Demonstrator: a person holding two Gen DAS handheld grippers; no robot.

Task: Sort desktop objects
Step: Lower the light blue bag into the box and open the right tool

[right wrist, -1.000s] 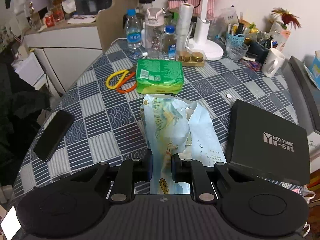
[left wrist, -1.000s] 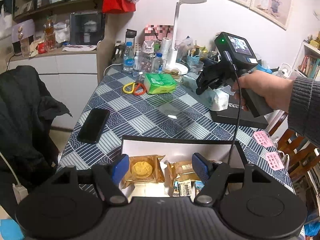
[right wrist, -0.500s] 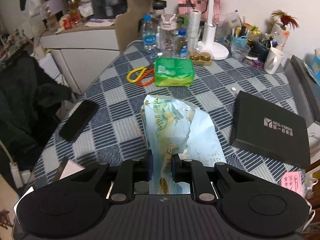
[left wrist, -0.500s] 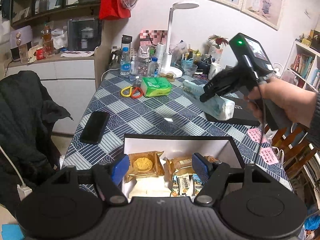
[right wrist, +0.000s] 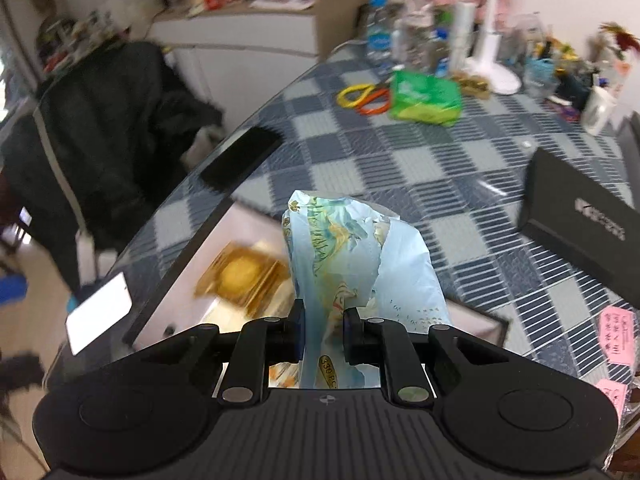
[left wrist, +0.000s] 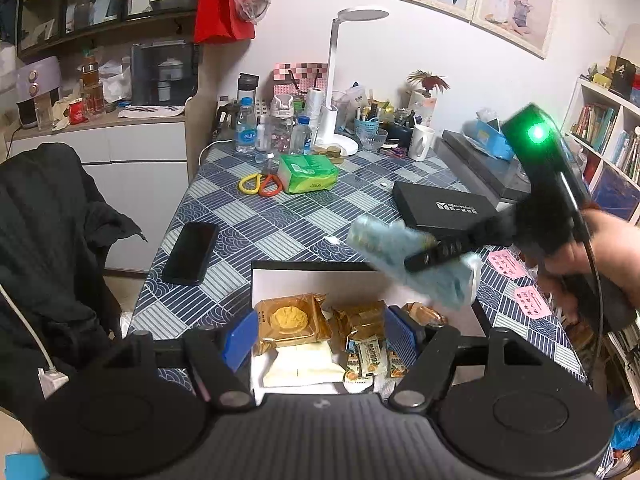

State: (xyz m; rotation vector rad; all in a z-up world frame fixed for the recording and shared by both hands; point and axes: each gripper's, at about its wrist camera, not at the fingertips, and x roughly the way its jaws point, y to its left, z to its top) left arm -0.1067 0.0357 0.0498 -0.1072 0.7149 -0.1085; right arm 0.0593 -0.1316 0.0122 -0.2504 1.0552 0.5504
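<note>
So the light-blue tissue pack (right wrist: pixel 340 264) is clamped by its near end in the right gripper (right wrist: pixel 323 336), fingers (right wrist: pixel 295 334) squeezed tight on it. In the right wrist view its long axis runs straight away from the fingers toward 12 o'clock, with the torn far end pointing out over the table (right wrist: pixel 460 184). From the left wrist view the same pack (left wrist: pixel 400 256) is seen held above the far right corner of the open box (left wrist: pixel 320 276), long axis running roughly 10 to 4 o'clock, blurred. The right gripper (left wrist: pixel 432 254) is carried in a hand (left wrist: pixel 600 256) at about 3 o'clock. The left gripper (left wrist: pixel 318 334) is spread wide, nothing pinched, fingers (left wrist: pixel 239 340) parked over the box's near end, where a mooncake packet (left wrist: pixel 290 318) and snack bars (left wrist: pixel 370 354) are lying. A black phone (left wrist: pixel 191 253) is left at 10 o'clock of the box.
</note>
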